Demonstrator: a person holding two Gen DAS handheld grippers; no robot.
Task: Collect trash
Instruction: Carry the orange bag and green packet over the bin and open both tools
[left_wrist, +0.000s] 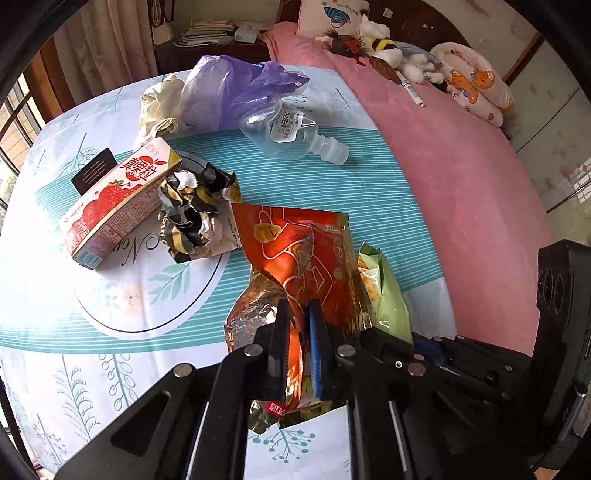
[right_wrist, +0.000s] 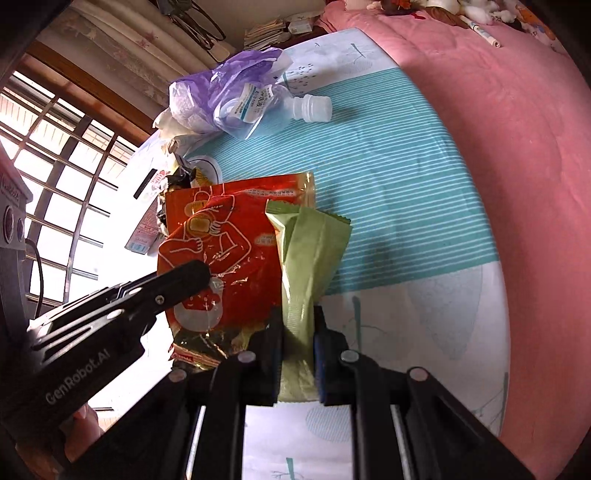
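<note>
At lower centre of each wrist view, the left gripper (left_wrist: 298, 314) clenched an orange foil snack bag (left_wrist: 314, 254) and the right gripper (right_wrist: 298, 321) gripped a green wrapper (right_wrist: 310, 254). "GenRobot.AI" was printed on the left gripper's body. Upper left lay a strawberry milk carton (left_wrist: 114, 203) bearing Chinese writing.

Daylight from the barred window (right_wrist: 55, 177) overexposes the left side; fisheye bending and dark vignetting at edges, focus sharp.

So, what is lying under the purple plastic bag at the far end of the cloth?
The purple plastic bag lies over a crumpled beige wrapper and partly over the clear plastic bottle. The bottle's capped end sticks out. What else the bag covers cannot be seen.
</note>
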